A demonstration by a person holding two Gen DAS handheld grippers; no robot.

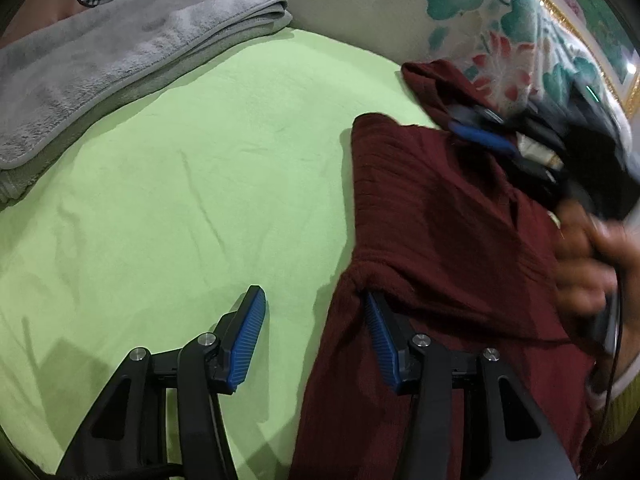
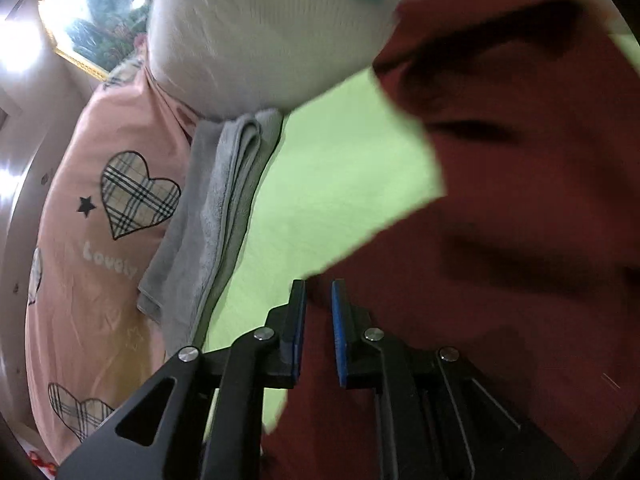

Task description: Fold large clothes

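A dark red knitted garment point(image 1: 440, 240) lies on the green sheet point(image 1: 200, 180), right of centre in the left wrist view. My left gripper point(image 1: 316, 300) is open at the garment's left edge; its right finger point(image 1: 380, 340) touches the cloth fold and its left finger point(image 1: 244, 340) rests over bare sheet. My right gripper point(image 2: 319, 292) is nearly closed on an edge of the red garment point(image 2: 500, 240), which hangs lifted and blurred in the right wrist view. The right gripper also shows in the left wrist view point(image 1: 480, 128), blurred, over the garment's far part.
A folded grey towel point(image 1: 100, 68) lies at the far left of the sheet; it also shows in the right wrist view point(image 2: 216, 220). A floral white pillow point(image 1: 480, 20) sits behind. A pink cover with plaid hearts point(image 2: 100, 240) lies beside the towel.
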